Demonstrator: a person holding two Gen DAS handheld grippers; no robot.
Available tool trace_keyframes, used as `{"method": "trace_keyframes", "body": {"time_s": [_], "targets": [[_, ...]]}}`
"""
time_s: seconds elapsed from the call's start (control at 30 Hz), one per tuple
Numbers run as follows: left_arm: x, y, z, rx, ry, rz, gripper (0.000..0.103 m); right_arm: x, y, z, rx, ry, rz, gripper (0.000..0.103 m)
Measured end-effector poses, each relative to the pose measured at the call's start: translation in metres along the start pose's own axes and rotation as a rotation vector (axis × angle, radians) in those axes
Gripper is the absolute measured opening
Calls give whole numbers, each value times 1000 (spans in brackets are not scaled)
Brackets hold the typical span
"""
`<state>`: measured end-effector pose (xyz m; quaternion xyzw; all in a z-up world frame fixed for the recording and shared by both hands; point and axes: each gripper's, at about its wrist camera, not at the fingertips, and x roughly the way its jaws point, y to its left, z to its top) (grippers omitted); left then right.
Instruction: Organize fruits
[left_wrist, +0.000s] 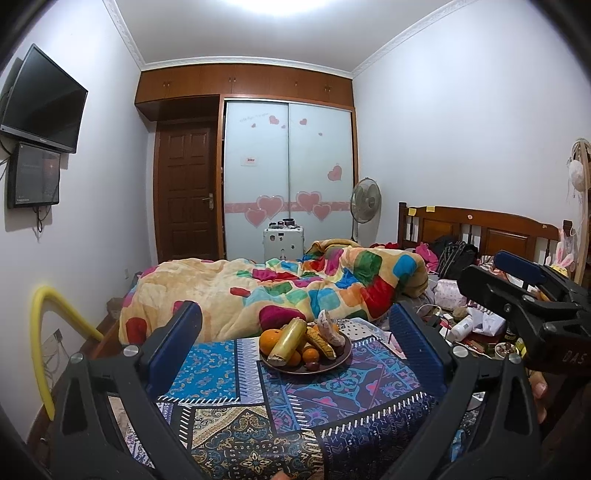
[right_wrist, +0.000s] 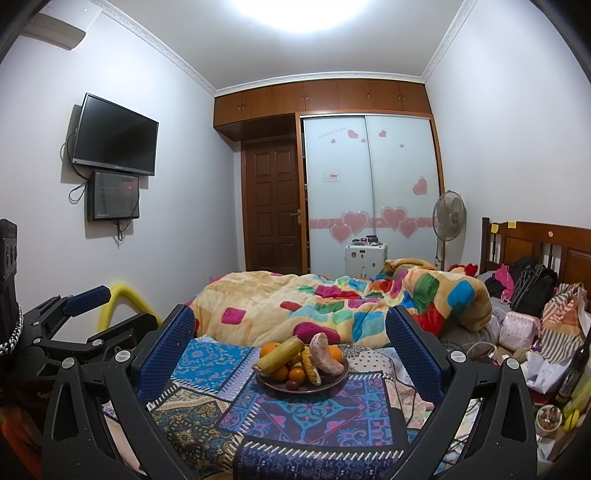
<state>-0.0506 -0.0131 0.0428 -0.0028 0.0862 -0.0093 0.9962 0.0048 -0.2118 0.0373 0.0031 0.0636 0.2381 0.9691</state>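
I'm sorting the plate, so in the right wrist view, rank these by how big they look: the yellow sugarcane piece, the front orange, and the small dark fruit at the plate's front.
Largest to smallest, as they look:
1. Yellow sugarcane piece
2. Front orange
3. Small dark fruit

All lie together on the plate, so nearness hardly skews this.

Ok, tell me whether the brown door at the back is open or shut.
Shut. The brown door sits flush in its frame in both views, its handle at the right edge, and no gap shows around it.

left gripper (left_wrist: 295, 343) level, fingers spread wide, empty | right gripper (right_wrist: 291, 347) same, at its 3 o'clock
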Motion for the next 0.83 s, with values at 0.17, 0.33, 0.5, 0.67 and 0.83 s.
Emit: {"method": "trace_keyframes", "body": {"time_s": [0.17,0.33,0.5,0.67,0.83], "targets": [[1,-1,-1,8,-5,2,103,1,-1,0,2,2,0,103],[0,-2,-4,1,2,-5,103,1,-3,-1,3,4,-5,103],[4,1,-5,-15,11,-10,103,1,-4,-2,4,3,-10,103],[7,3,-6,-26,13,-11,103,0,-5,-2,5,3,-11,103],[6,4,-7,-25,15,-12,103,0,-5,-2,4,4,-10,103]]}}
